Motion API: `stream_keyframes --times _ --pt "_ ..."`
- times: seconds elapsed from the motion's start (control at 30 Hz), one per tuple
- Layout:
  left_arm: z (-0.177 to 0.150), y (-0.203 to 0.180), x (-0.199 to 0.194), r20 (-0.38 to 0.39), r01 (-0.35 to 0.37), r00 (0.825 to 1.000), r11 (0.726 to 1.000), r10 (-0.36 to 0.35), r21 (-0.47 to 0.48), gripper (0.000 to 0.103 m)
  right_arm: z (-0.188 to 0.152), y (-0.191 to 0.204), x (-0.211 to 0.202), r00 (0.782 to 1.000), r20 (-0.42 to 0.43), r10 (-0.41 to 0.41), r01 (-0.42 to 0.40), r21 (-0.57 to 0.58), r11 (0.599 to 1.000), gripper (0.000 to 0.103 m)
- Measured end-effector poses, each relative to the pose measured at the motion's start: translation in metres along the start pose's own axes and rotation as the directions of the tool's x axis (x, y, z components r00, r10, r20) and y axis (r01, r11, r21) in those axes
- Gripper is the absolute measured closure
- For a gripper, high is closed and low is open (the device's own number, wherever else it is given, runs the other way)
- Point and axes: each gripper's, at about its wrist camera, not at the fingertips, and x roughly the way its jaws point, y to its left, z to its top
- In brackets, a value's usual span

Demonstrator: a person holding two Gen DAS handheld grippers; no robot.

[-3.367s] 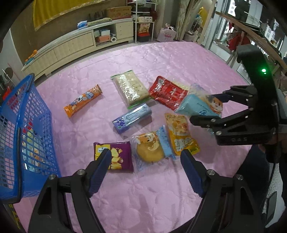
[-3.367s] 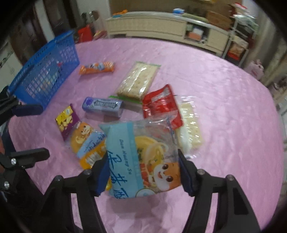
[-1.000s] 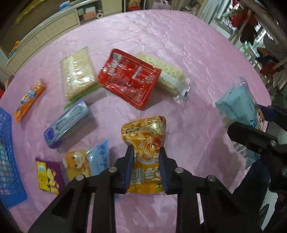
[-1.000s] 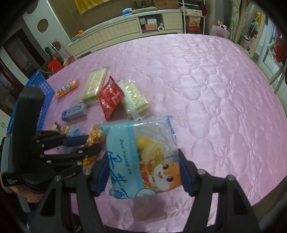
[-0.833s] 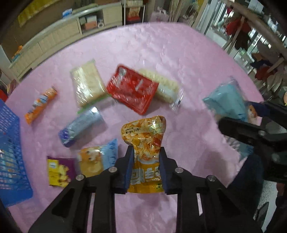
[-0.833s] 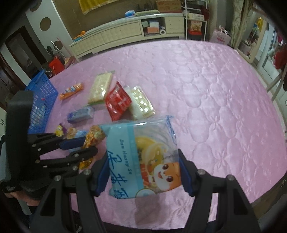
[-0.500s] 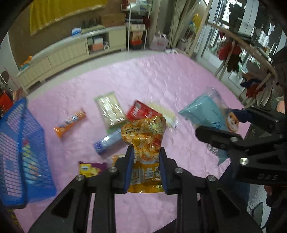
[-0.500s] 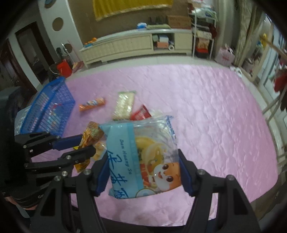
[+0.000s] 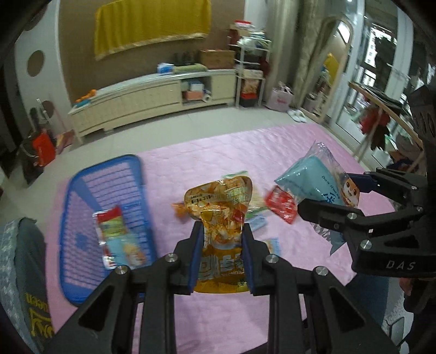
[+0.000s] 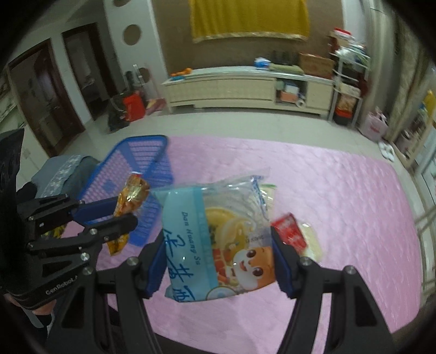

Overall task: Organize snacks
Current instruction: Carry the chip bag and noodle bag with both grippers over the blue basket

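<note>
Orange foil crinkles between my left gripper's (image 9: 220, 246) tightly pinched pads: the orange snack bag (image 9: 219, 215), on the cloth a moment ago, now hangs high above it. My right gripper (image 10: 218, 258) clamps the wide light-blue pastry pack (image 10: 218, 239), lifted too. Both seem bound for the blue basket (image 9: 81, 196), which has swung into view at my left holding a few packets. Below, pink quilted cloth (image 10: 340, 196) carries the remaining snacks; beyond stand a cream cabinet (image 9: 152, 98) and yellow hanging (image 10: 248, 19).

Left gripper (image 9: 221, 246) clamps snack pouch (image 9: 219, 217), above table (image 9: 218, 321). Basket (image 9: 81, 217) left of it, two packets (image 9: 118, 239) inside. Right gripper (image 10: 219, 261) to right, gripping cake pack (image 10: 218, 239). Loose packets (image 9: 280, 204) beyond both.
</note>
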Motion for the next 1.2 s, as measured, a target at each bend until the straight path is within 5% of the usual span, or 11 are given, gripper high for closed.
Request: stream_keyframes --times 0.37,0.67,0.93,1.2 --pt "-0.01 0.095 -0.037 0.029 -0.119 0.992 0.988 0.122 -0.095 0.079 0.037 0.095 0.047 0.993 -0.043 0.112 -0.117 -0.114 0.987 0.032" --pt "-0.027 0.153 -0.025 0.021 -0.167 0.985 0.972 0.172 -0.165 0.079 0.042 0.147 0.11 0.988 -0.137 0.076 -0.1 -0.176 0.979 0.032" --pt "-0.044 0.182 -0.001 -0.008 -0.121 0.992 0.967 0.123 -0.222 0.079 0.036 0.165 0.151 0.973 -0.225 0.046 -0.091 -0.193 0.977 0.032" --pt "-0.049 0.189 -0.003 -0.01 -0.116 0.993 0.964 0.117 -0.239 0.078 0.034 0.17 0.153 0.973 -0.228 0.047 -0.094 -0.202 0.975 0.029"
